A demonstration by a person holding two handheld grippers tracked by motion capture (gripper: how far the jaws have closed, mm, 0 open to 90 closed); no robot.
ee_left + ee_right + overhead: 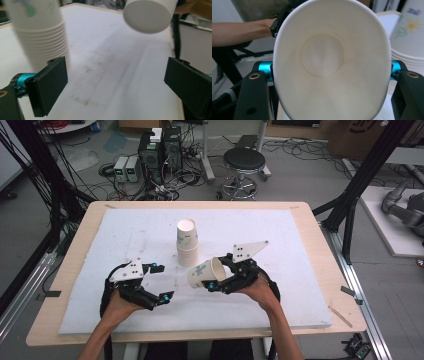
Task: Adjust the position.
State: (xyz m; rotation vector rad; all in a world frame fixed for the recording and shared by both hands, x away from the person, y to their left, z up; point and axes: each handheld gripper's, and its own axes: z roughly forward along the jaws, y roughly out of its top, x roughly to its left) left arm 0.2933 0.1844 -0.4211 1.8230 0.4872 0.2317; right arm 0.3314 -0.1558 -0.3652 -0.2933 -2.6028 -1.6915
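High view: a single paper cup (202,272) is gripped by the right tongs (216,276) near the middle of the table (75,245), just in front of and to the right of a stack of paper cups (187,242) that stands upright on the white mat (280,285). The held cup is tipped on its side, its base pointed toward the left tongs (159,281) and its mouth toward the right hand (257,287); whether it touches the mat cannot be told.

In the right gripper view the cup (329,62) is seen from its open mouth: it is empty, and its rim is squeezed into an oval between the two jaws. The stack (409,37) is seen just beside it at the right edge.

The left tongs are spread wide and hold nothing. In the left gripper view the base of the held cup (147,16) is seen above and between the open jaws, with the stack (41,35) close to the left jaw. The top cup of the stack appears empty in the high view.
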